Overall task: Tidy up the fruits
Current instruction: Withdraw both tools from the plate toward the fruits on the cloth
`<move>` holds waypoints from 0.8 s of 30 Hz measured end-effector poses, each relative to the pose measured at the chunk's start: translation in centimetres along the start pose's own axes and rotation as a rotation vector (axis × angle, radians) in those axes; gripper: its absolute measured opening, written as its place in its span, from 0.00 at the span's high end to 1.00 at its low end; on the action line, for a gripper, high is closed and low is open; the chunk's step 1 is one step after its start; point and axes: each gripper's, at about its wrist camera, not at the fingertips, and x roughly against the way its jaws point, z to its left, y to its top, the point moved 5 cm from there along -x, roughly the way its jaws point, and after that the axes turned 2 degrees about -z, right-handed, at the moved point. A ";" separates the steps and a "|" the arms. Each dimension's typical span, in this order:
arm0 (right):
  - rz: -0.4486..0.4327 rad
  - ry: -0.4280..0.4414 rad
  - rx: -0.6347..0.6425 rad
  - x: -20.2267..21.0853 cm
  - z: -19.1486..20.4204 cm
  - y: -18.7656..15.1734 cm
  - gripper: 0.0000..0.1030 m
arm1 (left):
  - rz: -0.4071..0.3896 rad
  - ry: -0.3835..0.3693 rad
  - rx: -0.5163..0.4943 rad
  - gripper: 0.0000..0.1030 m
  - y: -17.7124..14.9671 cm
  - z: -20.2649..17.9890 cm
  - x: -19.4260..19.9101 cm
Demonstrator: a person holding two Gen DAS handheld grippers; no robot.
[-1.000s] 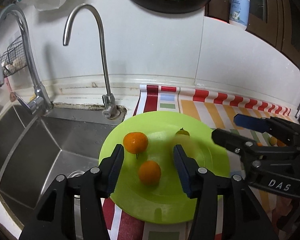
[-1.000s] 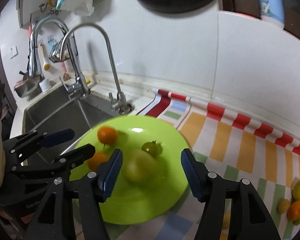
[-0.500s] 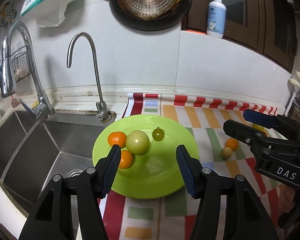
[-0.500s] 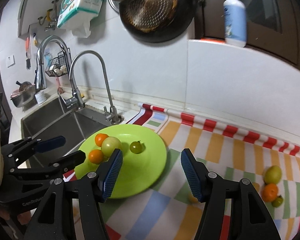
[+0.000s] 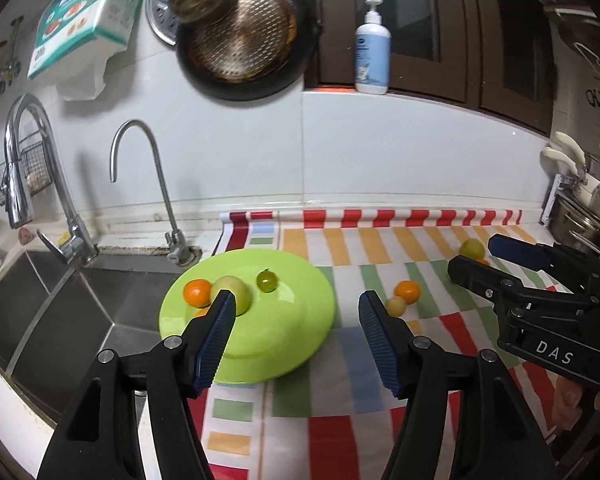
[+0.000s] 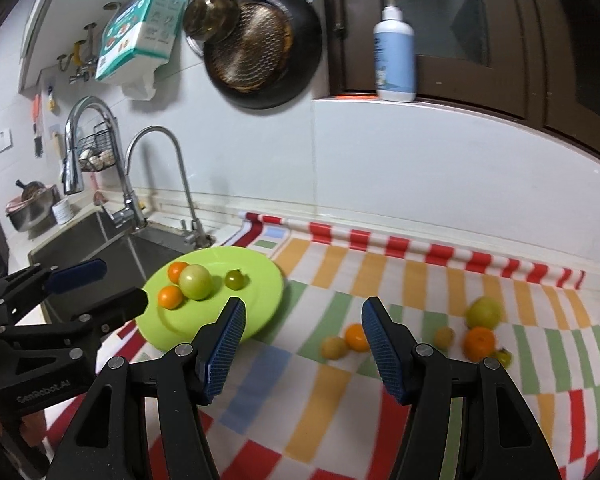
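A lime green plate on the striped cloth holds two oranges, a pale green tomato and a small dark green tomato. To its right on the cloth lie more loose fruits: an orange beside a small yellow fruit, and further right a yellow-green fruit with another orange. My left gripper hovers before the plate, its jaws opening with nothing between them. My right gripper stands open and empty above the cloth, right of the plate.
A steel sink with two taps lies left of the plate. A frying pan hangs on the wall. A soap bottle stands on the ledge. Pots crowd the far right counter end.
Both grippers have drawn back and risen from the plate. The pale green tomato, blurred between the right fingers earlier, now rests beside the oranges. The left jaws have widened.
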 end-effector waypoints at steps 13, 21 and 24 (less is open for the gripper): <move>-0.012 -0.111 -0.035 2.4 -5.9 -1.2 0.40 | -0.014 -0.039 -0.058 0.38 -0.2 -5.5 -1.2; 0.031 -0.054 0.014 0.4 -7.7 -1.9 0.40 | -0.001 -0.078 -0.132 0.39 -1.0 -8.4 -3.8; 0.062 -0.021 0.060 -1.2 -7.9 -2.4 0.40 | 0.015 -0.082 -0.166 0.42 -1.3 -9.2 -5.3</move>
